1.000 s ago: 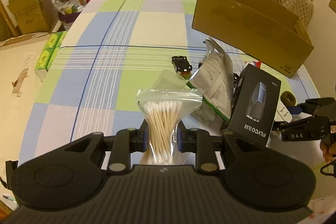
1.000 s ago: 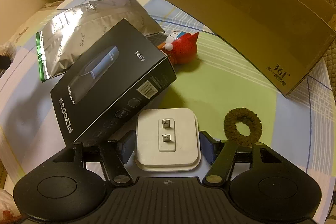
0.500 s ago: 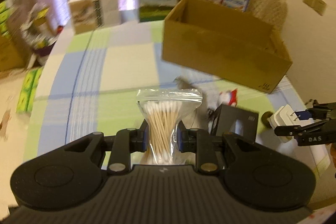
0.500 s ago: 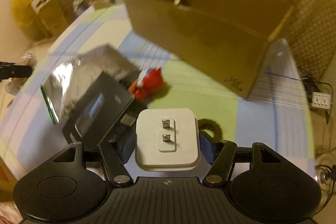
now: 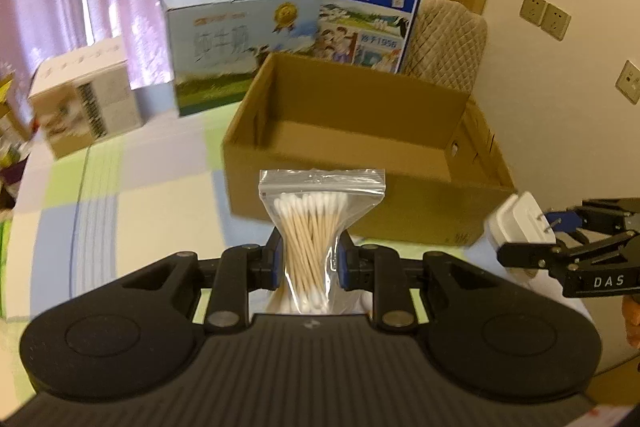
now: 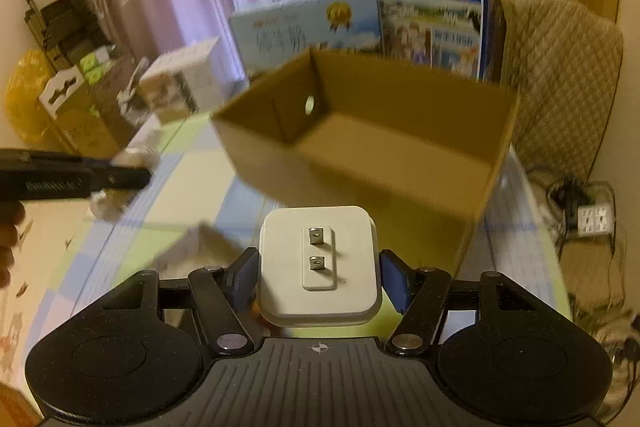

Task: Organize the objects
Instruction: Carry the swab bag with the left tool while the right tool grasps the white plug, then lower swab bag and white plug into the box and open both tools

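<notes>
A tablecloth checked in pale green, blue and cream is seen under a plain brown cardboard box, behind which a deep blue milk carton with white characters is stood, while white-tipped tan cotton swabs and a white plug adapter are shown against black grippers.

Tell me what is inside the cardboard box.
The cardboard box looks empty: bare floor and walls show in both views, with a round hole in one end wall. The strip of floor behind its near wall is hidden.
</notes>
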Tool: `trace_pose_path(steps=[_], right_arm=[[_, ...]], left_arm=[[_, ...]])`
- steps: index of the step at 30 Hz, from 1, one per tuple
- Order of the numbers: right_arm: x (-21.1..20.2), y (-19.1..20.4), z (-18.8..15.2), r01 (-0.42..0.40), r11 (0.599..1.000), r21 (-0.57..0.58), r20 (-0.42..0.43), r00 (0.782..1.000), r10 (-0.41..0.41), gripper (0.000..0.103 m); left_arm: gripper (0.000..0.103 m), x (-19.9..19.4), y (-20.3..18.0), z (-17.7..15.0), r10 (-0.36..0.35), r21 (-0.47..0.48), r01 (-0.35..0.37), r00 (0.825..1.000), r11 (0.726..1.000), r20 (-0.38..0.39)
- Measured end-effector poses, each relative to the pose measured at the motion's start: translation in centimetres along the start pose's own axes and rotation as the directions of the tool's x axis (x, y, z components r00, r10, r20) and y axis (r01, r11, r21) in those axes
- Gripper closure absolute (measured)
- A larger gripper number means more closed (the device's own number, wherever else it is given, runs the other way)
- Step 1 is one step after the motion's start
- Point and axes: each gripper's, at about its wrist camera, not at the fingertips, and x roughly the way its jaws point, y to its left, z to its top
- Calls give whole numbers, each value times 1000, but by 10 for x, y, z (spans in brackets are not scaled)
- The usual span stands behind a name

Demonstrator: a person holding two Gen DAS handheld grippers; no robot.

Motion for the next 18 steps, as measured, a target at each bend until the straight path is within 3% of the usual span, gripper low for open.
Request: trace_pose_path(steps=[9,18], right_arm=[[24,-18,65,51,999,17,91,994,-52,42],[72,-51,96,110,989,94,59,992,-116,42]], left_arm=[[82,46,-14,55,-31,41,29,999,999,33],[82,109,-27,90,-34,41,35,999,999,-17]])
